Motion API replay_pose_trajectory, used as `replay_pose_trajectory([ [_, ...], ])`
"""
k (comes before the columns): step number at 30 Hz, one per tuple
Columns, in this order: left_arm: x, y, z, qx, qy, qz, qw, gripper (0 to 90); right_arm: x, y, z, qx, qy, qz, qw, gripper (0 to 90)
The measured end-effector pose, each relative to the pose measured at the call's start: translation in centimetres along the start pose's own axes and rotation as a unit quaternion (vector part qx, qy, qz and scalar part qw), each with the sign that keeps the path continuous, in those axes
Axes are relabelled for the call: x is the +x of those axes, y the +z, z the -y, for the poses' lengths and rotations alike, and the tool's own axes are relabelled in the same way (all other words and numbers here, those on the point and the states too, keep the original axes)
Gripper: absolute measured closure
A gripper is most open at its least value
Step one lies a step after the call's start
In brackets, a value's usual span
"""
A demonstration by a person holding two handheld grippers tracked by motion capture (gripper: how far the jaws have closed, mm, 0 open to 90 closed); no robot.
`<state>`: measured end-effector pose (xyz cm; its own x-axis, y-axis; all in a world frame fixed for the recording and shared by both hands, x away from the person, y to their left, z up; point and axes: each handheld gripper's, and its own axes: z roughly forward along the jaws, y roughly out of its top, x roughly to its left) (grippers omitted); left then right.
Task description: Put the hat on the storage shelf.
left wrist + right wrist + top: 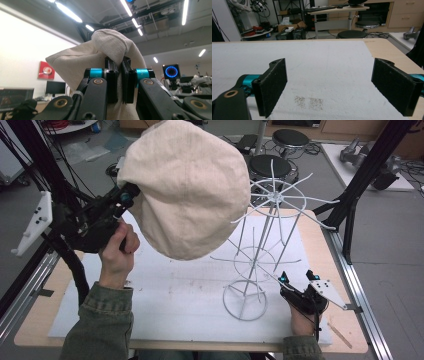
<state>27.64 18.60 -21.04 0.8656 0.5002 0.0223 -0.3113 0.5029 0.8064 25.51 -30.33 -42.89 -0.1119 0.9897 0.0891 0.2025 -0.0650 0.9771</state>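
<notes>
We have the cream cloth cap (187, 185) lifted well above the bench (320, 245), held up and to the left of the white wire rack (265, 245). The left tool (122, 202) has its jaws pinched tight on a fold of the cap's edge; in the left gripper view the fabric (110, 47) bunches up over the two closed pads. The right tool (298, 277) sits low beside the rack's base ring, its jaws spread wide with nothing between them, the white mat (324, 75) showing in the gap. We judge this as the carrying step, with the cap on its way to the rack. Next we need to bring the cap across and over the rack's top spokes (274, 195), lower it so the crown settles on them, then release.
</notes>
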Motion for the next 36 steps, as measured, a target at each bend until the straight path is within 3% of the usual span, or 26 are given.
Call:
replay_pose_trajectory([
  [7, 0.8, -1.8, 2.7, 0.052, 0.004, -0.025, 0.9983, 84.7, 0.1, 0.0, 0.0, 0.001, 0.001, 0.001, 1.0, 12.4],
  [16, 1.1, -3.4, 4.9, 0.119, 0.024, -0.049, 0.9914, 82.9, 0.0, 0.0, 0.0, 0.001, 0.002, 0.002, 1.0, 12.4],
  [33, 1.0, -3.6, 5.3, 0.124, 0.036, -0.063, 0.9896, 81.9, 0.1, 0.0, 0.0, 0.001, 0.003, 0.002, 1.0, 12.4],
  [36, 1.0, -3.5, 5.3, 0.124, 0.036, -0.071, 0.989, 74.7, 0.0, 0.0, 0.0, 0.001, 0.002, 0.002, 1.0, 12.4],
])
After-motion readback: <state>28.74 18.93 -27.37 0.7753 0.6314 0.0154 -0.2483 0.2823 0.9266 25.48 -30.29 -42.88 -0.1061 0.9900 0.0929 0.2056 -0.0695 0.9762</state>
